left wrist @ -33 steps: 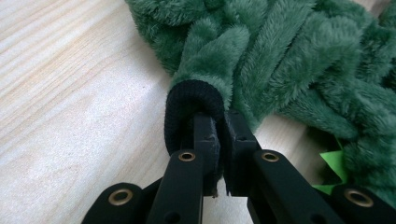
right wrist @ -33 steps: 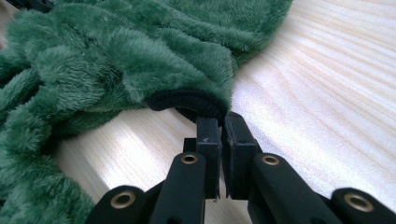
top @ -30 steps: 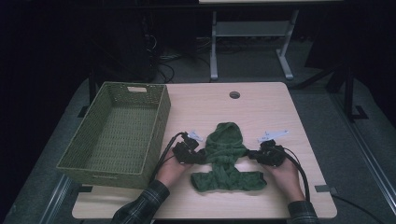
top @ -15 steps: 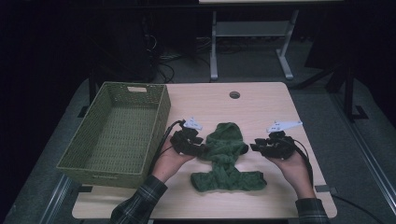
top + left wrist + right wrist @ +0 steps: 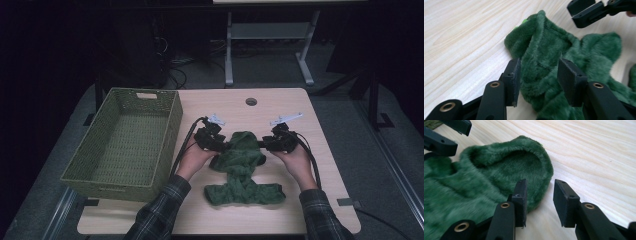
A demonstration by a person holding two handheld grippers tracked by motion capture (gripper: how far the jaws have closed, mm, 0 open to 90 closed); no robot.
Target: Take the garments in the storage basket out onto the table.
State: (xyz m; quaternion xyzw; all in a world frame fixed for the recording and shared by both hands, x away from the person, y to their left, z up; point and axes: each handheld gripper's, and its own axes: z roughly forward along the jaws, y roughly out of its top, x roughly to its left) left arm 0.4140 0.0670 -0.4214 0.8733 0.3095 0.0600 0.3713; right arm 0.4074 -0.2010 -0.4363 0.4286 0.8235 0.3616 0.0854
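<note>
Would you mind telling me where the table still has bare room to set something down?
Bare wood lies behind the green garment, around the round hole, and along the table's right edge. The basket fills the left; the middle is crowded.

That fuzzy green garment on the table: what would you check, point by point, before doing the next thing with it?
1. Left tool around the fabric: ok. The green garment bulges between its open jaws, which have just been opening.
2. Left tool gripping it: not ok; the pads do not squeeze the pile.
3. Right tool on the fabric: not ok. Its jaws have just been opening, and the gap between them shows bare table; the garment's rounded edge lies beside one jaw.
4. Garment fully on the table: ok.
5. Basket free to receive it: ok, nothing inside.
6. Garment folded neatly: cannot tell; it looks bunched.
</note>
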